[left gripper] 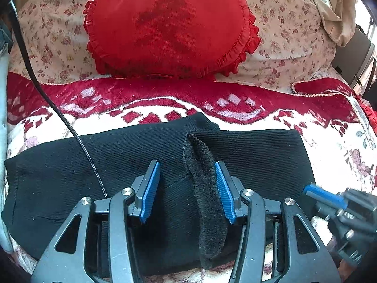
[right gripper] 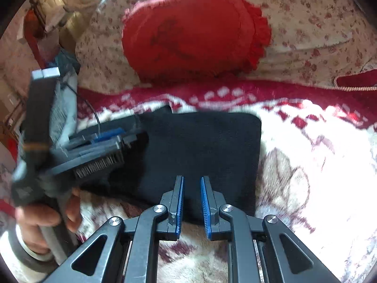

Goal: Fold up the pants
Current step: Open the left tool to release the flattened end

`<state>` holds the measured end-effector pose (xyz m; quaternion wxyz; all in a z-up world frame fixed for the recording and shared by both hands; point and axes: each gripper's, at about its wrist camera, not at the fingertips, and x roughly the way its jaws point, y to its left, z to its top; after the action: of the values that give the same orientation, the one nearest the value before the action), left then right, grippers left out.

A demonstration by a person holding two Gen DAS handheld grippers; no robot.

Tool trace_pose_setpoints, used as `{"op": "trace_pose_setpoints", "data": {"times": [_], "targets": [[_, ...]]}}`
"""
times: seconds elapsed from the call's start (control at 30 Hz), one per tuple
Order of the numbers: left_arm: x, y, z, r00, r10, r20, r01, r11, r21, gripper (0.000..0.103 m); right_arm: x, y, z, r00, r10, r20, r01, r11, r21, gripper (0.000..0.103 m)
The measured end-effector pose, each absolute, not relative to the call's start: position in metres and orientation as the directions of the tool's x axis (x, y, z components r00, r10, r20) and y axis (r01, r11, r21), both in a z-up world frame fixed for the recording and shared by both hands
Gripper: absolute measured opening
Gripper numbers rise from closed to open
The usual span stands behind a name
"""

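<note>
Ahead of the left tongs (left gripper: 188, 191) (blue ribbed pads on black arms) lie black ribbed pants (left gripper: 141, 155). Under them spreads a cream blanket (left gripper: 329, 146) with dark red figures and border. Farther ahead: a bright red frilled cushion (left gripper: 169, 26) with a dark mark, against pale bedding (left gripper: 282, 23) sprigged with small red flowers.

Both wrist views close above pants (left gripper: 132, 155)

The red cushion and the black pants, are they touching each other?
Apart. The left wrist view shows a strip of red-and-white blanket lying bare between the red cushion and the black pants.
</note>
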<state>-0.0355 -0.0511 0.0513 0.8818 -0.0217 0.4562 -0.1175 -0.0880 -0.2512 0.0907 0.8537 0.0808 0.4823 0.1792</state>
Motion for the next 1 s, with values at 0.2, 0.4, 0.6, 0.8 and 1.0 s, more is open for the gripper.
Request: {"op": "trace_pose_setpoints", "data": {"times": [0.2,0.4,0.6,0.8,1.0], "targets": [[-0.035,-0.05,0.051,0.558,-0.231,-0.797,0.186,0.971,-0.152,0.049,-0.061,-0.241,0.092,0.487,0.345,-0.802,-0.231,0.937,0.262,0.013],[-0.033,-0.048,0.052,0.554,-0.239,-0.797,0.185,0.969,-0.161,0.05,-0.039,-0.234,0.074,0.448,0.332,-0.83,-0.215,0.941,0.261,0.013],[-0.042,-0.037,0.064,0.568,-0.236,-0.788,0.165,0.971,-0.171,0.049,-0.048,-0.229,0.099,0.477,0.352,-0.805,-0.245,0.933,0.262,0.013],[-0.062,0.004,0.08,0.6,-0.186,-0.778,0.084,0.982,-0.17,0.05,-0.054,-0.21,0.098,0.453,0.396,-0.798,-0.287,0.913,0.29,0.013],[-0.085,0.045,0.082,0.616,-0.108,-0.781,-0.018,0.988,-0.151,0.05,-0.051,-0.175,0.073,0.387,0.418,-0.822,-0.335,0.894,0.297,0.013]]}}
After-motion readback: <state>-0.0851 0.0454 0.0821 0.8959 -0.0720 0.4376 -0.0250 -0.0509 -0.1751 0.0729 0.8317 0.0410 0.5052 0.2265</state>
